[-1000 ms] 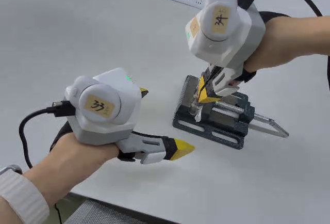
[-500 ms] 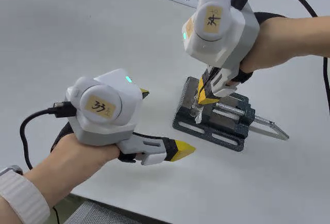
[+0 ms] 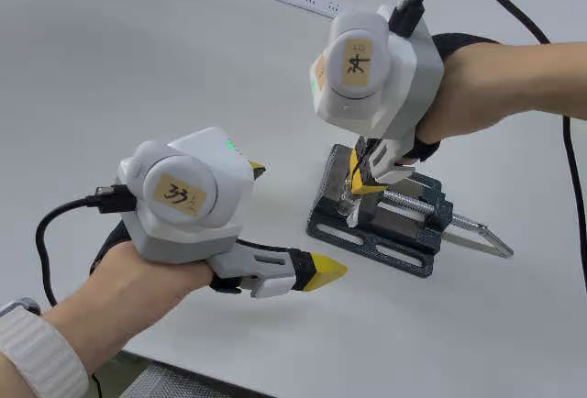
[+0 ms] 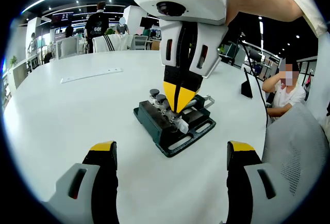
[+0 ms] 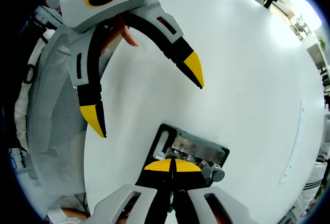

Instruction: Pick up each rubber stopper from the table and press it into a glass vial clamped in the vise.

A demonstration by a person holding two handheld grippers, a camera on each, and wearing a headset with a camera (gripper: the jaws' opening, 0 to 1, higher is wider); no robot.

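The right gripper [image 3: 359,176], jaws pressed together, points down at 1 vial [image 4: 180,124] in the vise [image 3: 394,226]; the left gripper [image 4: 171,149] hovers near, spread wide.

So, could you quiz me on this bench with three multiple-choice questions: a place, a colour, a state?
1. Where is the right gripper? A over the vise; B inside a drawer; C on the floor.
2. What colour are the jaw tips? A red; B yellow; C blue.
3. How do the left gripper's jaws stand? A wide apart; B shut; C clamped on a spoon.
Answers: 1A, its tips meet above the vials; 2B, all four show yellow; 3A, nothing is held between them, and the table shows through.
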